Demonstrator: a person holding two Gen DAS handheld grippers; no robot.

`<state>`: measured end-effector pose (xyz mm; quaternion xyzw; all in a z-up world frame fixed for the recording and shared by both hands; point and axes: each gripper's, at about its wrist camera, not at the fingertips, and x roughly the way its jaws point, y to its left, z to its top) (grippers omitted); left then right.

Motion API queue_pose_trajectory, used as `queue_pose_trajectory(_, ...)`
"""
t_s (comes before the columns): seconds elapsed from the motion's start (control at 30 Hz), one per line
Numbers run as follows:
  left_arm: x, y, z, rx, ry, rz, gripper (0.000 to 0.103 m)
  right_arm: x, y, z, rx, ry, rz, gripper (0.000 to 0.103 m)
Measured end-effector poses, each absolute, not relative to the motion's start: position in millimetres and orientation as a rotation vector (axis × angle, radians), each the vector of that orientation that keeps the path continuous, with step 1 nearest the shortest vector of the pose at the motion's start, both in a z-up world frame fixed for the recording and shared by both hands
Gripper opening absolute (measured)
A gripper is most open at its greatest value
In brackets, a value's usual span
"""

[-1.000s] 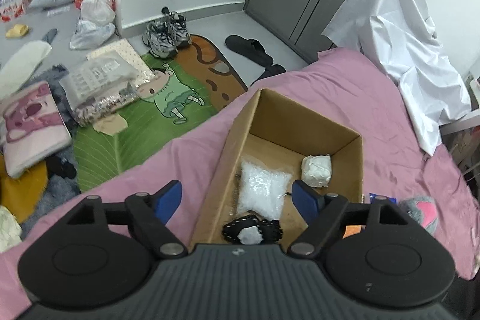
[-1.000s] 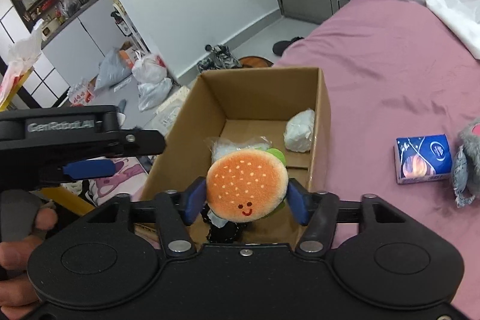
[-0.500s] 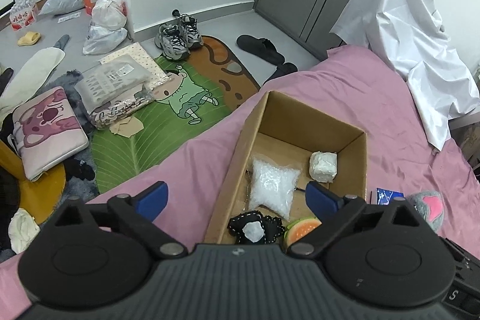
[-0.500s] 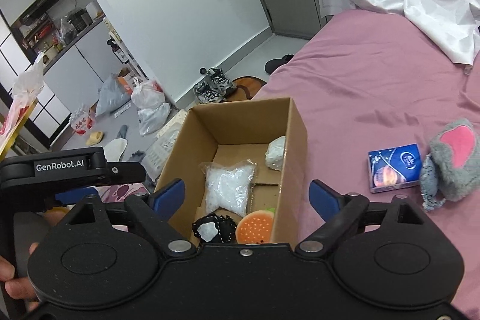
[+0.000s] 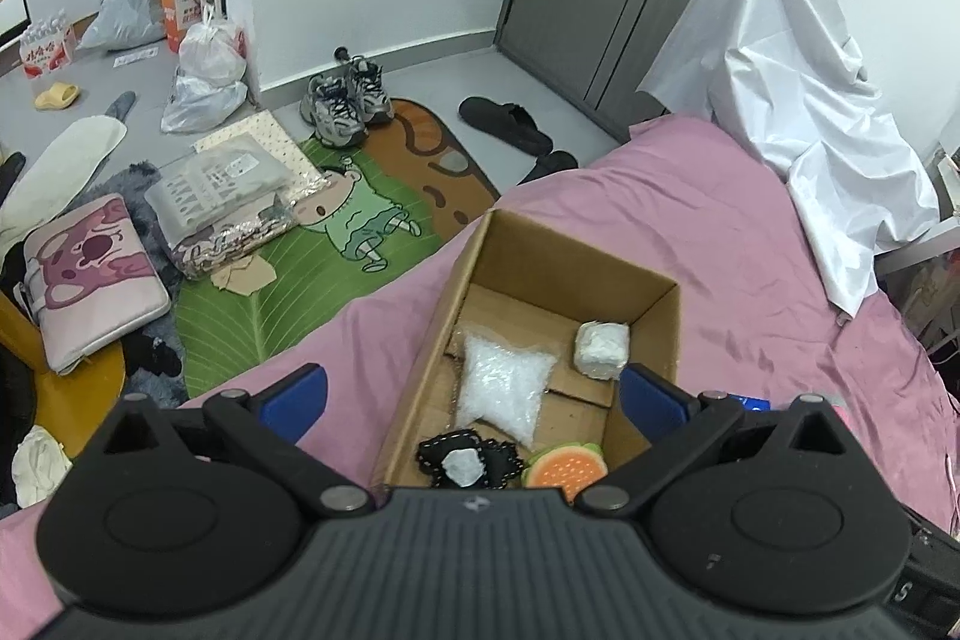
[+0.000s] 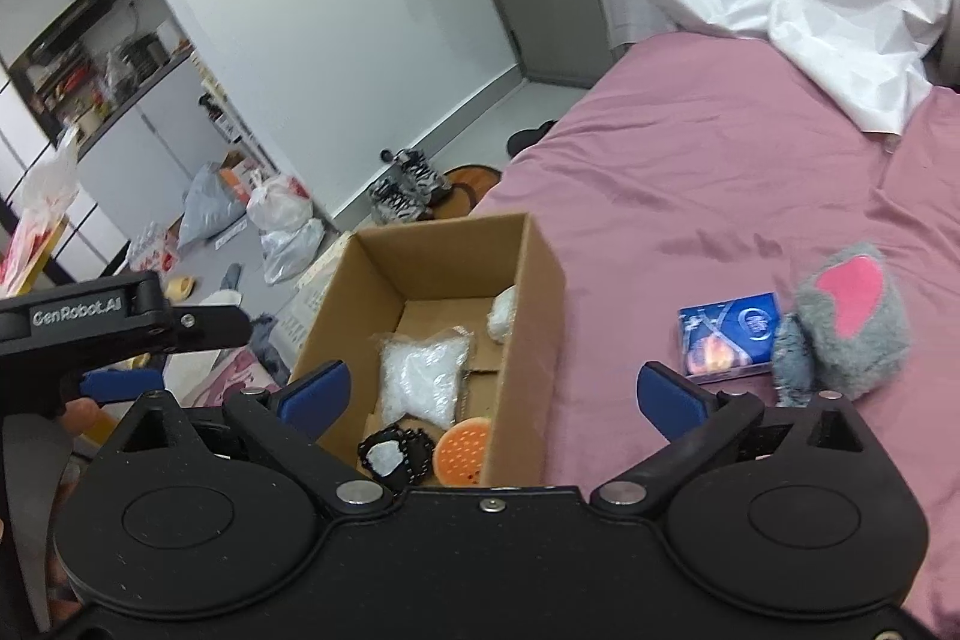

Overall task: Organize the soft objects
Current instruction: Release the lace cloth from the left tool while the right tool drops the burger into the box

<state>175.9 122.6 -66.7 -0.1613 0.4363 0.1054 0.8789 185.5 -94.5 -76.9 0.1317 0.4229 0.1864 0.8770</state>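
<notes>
Here your work surface is the wide bed under its mauve-pink sheet [image 6: 690,172], which is why the open brown cardboard box [image 6: 543,280] sits on it near the edge: it stays level there and both your hands can reach it. Inside the box, the soft things already collected lie loosely on the floor: a clear plastic bag of white filling [image 5: 504,388] in the middle, a small white wrapped bundle [image 5: 602,351] in the far corner, a black crocheted piece with a white centre [image 5: 465,460] at the near end, and the round orange burger plush [image 5: 567,466] just beside it, resting free.

Your right gripper [image 6: 492,394] hangs above the near right corner of the box, its jaws opening to their widest with nothing pinched between them. Your left gripper [image 5: 474,391] is spread wide as well and carries nothing, poised over the box's near left wall.

Still outside, on the sheet to the right, lie a grey furry plush with a pink patch [image 6: 846,322] and a small blue printed packet [image 6: 729,334], touching each other; I judge the plush is the likely next pick.
</notes>
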Motion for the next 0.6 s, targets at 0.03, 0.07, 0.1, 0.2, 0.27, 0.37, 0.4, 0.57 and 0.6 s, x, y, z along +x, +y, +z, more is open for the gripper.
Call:
queue_pose_trajectory(0.03, 175.8, 120.1, -65.8, -0.33, 0.907, 0.218, 0.103, 185.8, -99.7, -76.6, 0.282, 0.879, 0.381, 0.103)
queue_pose_trajectory(0.07, 176.3, 116.3, -65.0, -0.32, 0.908, 0.217, 0.103, 186.0, -103.3, -76.4, 0.287, 0.878, 0.374, 0.103)
queue_pose_trajectory(0.1, 177.3, 112.7, -64.3, -0.313, 0.914, 0.214, 0.103, 186.6, -107.8, -76.1, 0.294, 0.878, 0.364, 0.103)
queue_pose_trajectory(0.2, 178.7, 105.7, -65.1, -0.32, 0.929, 0.206, 0.103, 186.8, -120.6, -75.9, 0.317, 0.876, 0.343, 0.103)
queue_pose_trajectory(0.27, 178.0, 100.8, -64.6, -0.329, 0.929, 0.196, 0.103, 187.0, -128.8, -75.3, 0.331, 0.874, 0.333, 0.103)
queue_pose_trajectory(0.37, 177.9, 89.2, -61.7, -0.319, 0.93, 0.18, 0.103, 187.1, -141.1, -74.2, 0.348, 0.87, 0.32, 0.103)
queue_pose_trajectory(0.4, 178.0, 85.2, -60.5, -0.311, 0.93, 0.176, 0.103, 187.6, -144.9, -73.7, 0.351, 0.869, 0.319, 0.103)
queue_pose_trajectory(0.57, 180.5, 64.3, -53.2, -0.271, 0.921, 0.159, 0.103, 188.0, -166.5, -68.5, 0.38, 0.854, 0.311, 0.103)
queue_pose_trajectory(0.6, 181.1, 60.9, -52.9, -0.264, 0.921, 0.155, 0.103, 188.0, -170.5, -68.1, 0.386, 0.852, 0.309, 0.103)
